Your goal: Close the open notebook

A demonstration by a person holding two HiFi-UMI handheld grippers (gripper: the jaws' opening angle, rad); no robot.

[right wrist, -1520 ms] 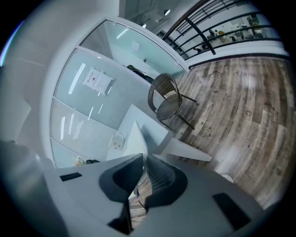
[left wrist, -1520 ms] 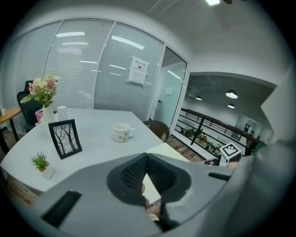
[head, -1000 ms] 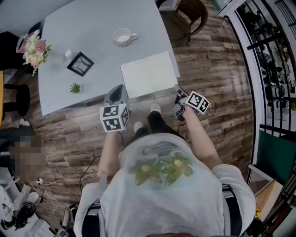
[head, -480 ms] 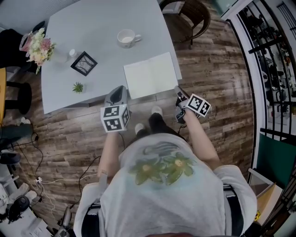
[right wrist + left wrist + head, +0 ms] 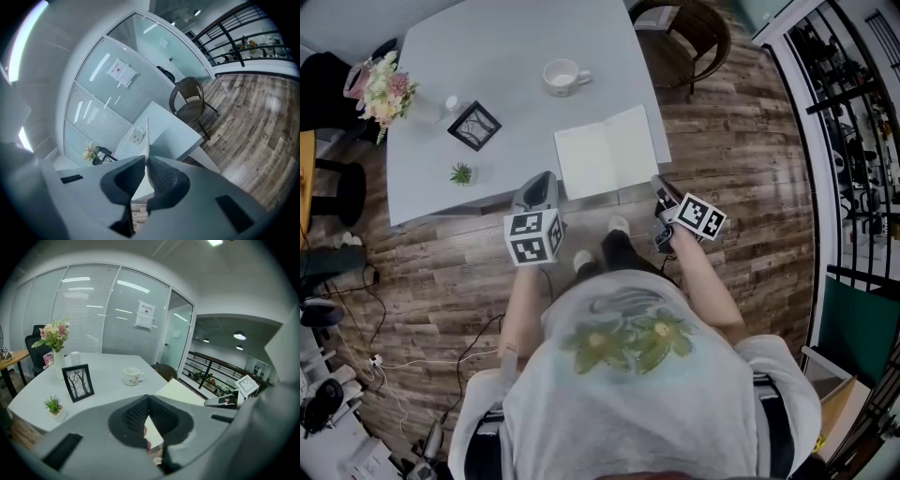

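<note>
On the pale grey bench a white cup stands, its inside too dim to read. A slim vase holds pink and cream flowers, and a small white pot carries a spiky green plant. A black frame encloses a print of bare trees. The notebook lies open at the bench's near right edge, plain white and flat in the head view. The right tongs pinch a thin pale leaf of it, seen edge-on rising from between the ribbed pads. The left tongs are closed on nothing (tips touching), short of the bench. Against a second ago the notebook looks just as open, and the left tongs have kept their place.
</note>
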